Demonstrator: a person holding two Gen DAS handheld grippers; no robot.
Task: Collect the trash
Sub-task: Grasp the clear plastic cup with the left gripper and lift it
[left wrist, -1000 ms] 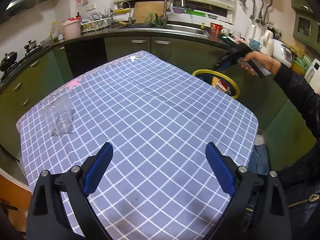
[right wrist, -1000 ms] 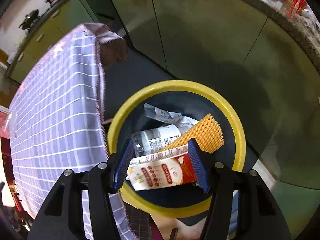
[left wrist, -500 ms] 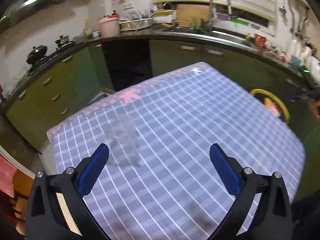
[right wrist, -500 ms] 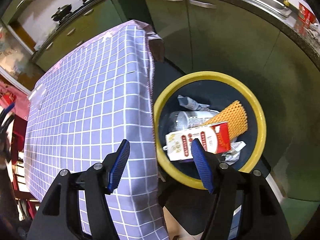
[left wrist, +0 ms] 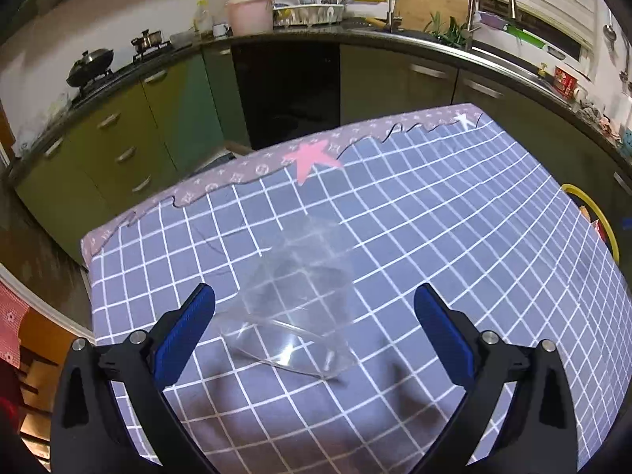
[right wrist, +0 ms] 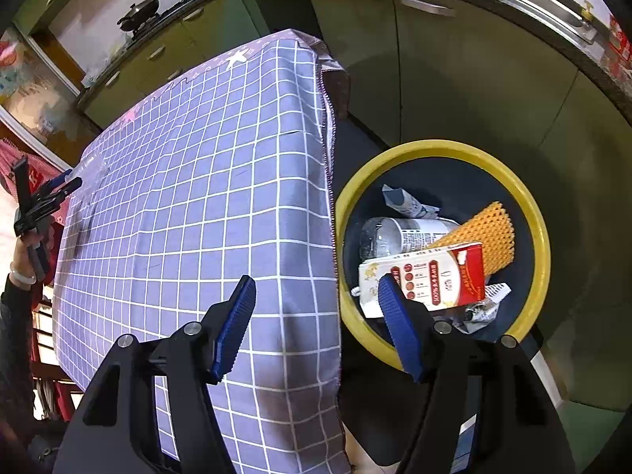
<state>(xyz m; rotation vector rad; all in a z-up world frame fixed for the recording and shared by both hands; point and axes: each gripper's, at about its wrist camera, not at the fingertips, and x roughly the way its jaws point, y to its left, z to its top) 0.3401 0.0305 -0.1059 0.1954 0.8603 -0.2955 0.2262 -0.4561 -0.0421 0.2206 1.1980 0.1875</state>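
Left gripper (left wrist: 314, 326): blue-padded fingers (left wrist: 185, 330) spread wide, nothing gripped, poised above a crumpled clear plastic bag (left wrist: 294, 302) (the one piece of trash on the cloth); the bag lies flat on the grey-blue white-checked tablecloth (left wrist: 434, 213) covering the worktop, between the fingers in view but untouched; beyond it, a pink star printed on the cloth's mauve border (left wrist: 312, 156); farther off, green kitchen cabinets (left wrist: 114, 138).

Right gripper (right wrist: 316, 330): fingers apart at a middling width, empty, over the cloth's edge; just beside that edge, a dark round bin with a yellow rim (right wrist: 543, 237); inside it, a red-and-white carton (right wrist: 438, 280), an orange foam mesh sleeve (right wrist: 488, 235), a clear labelled bottle (right wrist: 399, 233).
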